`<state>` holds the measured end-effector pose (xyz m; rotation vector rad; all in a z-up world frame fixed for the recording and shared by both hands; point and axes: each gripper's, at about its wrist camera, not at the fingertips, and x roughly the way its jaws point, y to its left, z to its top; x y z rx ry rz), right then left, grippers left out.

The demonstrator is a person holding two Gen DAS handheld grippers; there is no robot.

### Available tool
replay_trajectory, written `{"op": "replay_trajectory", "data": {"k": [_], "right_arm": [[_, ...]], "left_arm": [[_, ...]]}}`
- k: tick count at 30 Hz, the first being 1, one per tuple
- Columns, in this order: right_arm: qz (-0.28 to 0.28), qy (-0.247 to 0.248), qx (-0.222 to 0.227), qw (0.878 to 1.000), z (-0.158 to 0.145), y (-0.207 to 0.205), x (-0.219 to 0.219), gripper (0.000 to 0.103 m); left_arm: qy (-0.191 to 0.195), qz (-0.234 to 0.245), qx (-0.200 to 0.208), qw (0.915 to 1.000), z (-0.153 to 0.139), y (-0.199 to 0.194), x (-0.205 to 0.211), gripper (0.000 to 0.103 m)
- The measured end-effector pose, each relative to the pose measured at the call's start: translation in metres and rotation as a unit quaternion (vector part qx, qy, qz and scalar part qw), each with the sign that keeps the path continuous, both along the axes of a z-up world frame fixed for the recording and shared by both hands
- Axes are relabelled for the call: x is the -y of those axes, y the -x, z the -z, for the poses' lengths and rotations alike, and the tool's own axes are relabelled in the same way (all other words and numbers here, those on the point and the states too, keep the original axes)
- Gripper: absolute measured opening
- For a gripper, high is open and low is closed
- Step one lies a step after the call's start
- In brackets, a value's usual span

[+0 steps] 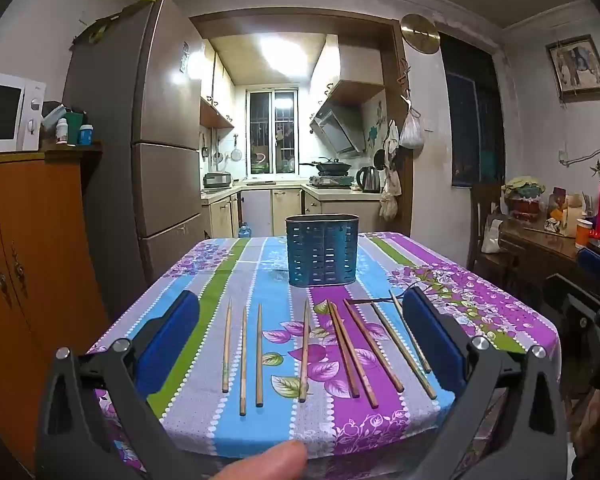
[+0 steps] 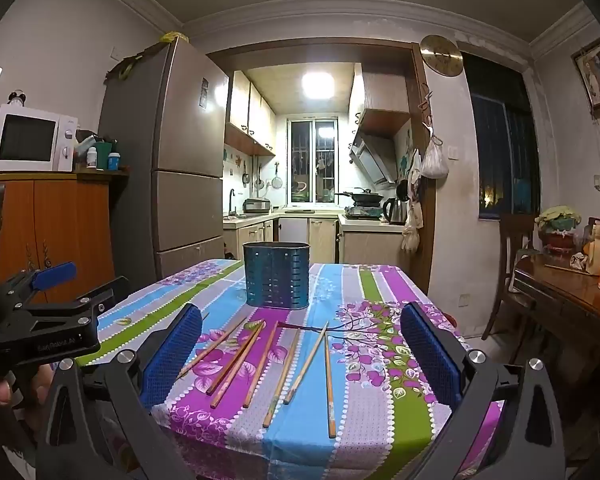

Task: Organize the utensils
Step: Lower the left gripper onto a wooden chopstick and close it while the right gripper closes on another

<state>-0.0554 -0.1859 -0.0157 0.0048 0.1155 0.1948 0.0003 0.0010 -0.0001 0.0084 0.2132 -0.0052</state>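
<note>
I hold my left gripper (image 1: 300,340) and right gripper (image 2: 300,356) above the table's near edge, both jaws spread wide and holding nothing. Chopsticks (image 1: 305,350) lie loose on the floral tablecloth (image 1: 480,300); the blue utensil holder (image 1: 322,250) stands at twelve o'clock beyond them.

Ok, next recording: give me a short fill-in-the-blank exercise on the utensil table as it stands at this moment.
1. The wooden chopsticks lie flat on the striped floral ____.
2. The perforated blue metal utensil holder stands ____ behind the chopsticks.
3. Neither the left claw nor the right claw grips anything; both are ____.
4. On the orange wooden cabinet sits a white ____.

Missing words: tablecloth; upright; open; microwave
</note>
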Motion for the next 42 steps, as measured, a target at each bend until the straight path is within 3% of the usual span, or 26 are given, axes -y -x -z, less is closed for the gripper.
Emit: {"op": "replay_trajectory", "data": {"k": [12,15,18,20,24,27,29,31,37,42], "right_arm": [[0.0,0.007,-0.006,1.0,0.01,-0.003,-0.001,0.1],[0.003,0.015,-0.015,1.0,0.025,-0.009,0.0,0.1],[0.0,0.019,-0.03,0.999,0.032,-0.015,0.004,0.1],[-0.004,0.018,-0.042,0.999,0.039,-0.018,0.006,0.099],[-0.028,0.015,-0.059,0.998,0.053,-0.028,0.003,0.096],[-0.05,0.017,-0.073,0.996,0.061,-0.037,-0.005,0.086],[-0.062,0.019,-0.087,0.994,0.067,-0.043,-0.013,0.07],[-0.073,0.018,-0.103,0.992,0.074,-0.049,-0.017,0.065],[-0.076,0.02,-0.122,0.989,0.084,-0.061,-0.02,0.064],[-0.078,0.021,-0.133,0.988,0.089,-0.069,-0.017,0.062]], "left_arm": [[-0.01,0.002,-0.006,0.9999,0.011,-0.01,-0.014,0.098],[-0.006,-0.033,-0.036,0.9988,0.02,-0.018,-0.046,0.098],[0.03,-0.084,-0.065,0.9939,0.038,-0.025,-0.096,0.098],[0.018,-0.117,-0.081,0.9897,0.049,-0.029,-0.114,0.098],[0.0,-0.116,-0.112,0.9869,0.07,-0.03,-0.127,0.097],[-0.001,-0.073,-0.132,0.9886,0.085,-0.03,-0.119,0.08],[-0.003,-0.038,-0.136,0.99,0.096,-0.027,-0.116,0.069],[0.002,0.0,-0.141,0.9901,0.103,-0.024,-0.107,0.055],[-0.012,0.033,-0.159,0.9867,0.118,-0.041,-0.078,0.033],[-0.024,0.033,-0.168,0.985,0.127,-0.055,-0.068,0.021]]}}
